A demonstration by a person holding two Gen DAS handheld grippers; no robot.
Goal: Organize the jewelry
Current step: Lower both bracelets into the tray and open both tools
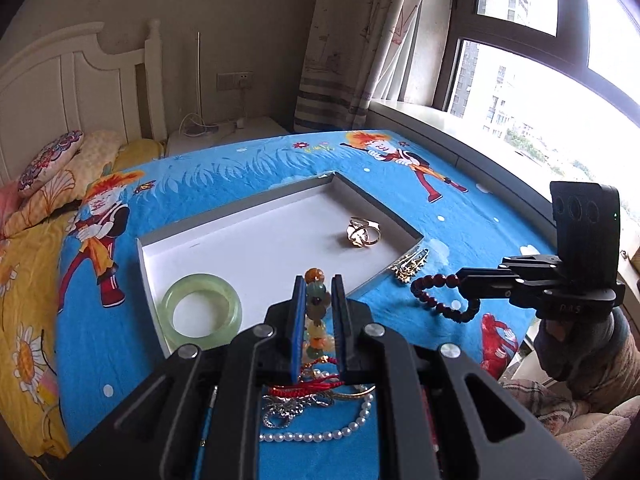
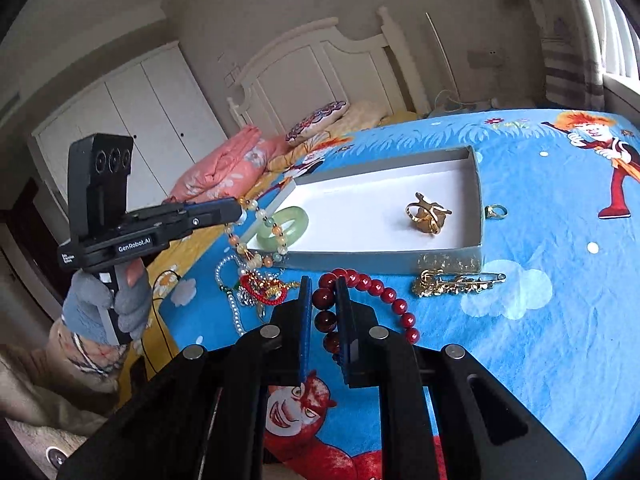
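The left gripper (image 1: pixel 318 304) is pinching a bracelet of mixed coloured beads (image 1: pixel 316 300) between its blue pads, and the string hangs down from the pads in a loop. The right gripper (image 2: pixel 324 308) is pinching a dark red bead bracelet (image 2: pixel 376 288) the same way; part of that one seems to lie on the blue cartoon sheet (image 2: pixel 540 340). Both grips look tight, most likely because round beads slip out of a loose hold. In front of them sits a shallow white box (image 1: pixel 280 200) with grey walls – that looks like the place where the jewelry should go. A pale green bangle (image 1: pixel 202 310) lies inside it near the close corner, and a bunch of gold rings (image 1: pixel 362 232) lies further in, so the box is partly filled. More things wait outside it: a gold pin brooch (image 2: pixel 456 282) just beside the box wall, one small gold ring (image 2: pixel 496 211) by its far side, and a tangle of white pearls (image 1: pixel 320 434) and red cord (image 1: pixel 316 386) under the left gripper – so I think the job is only partly done
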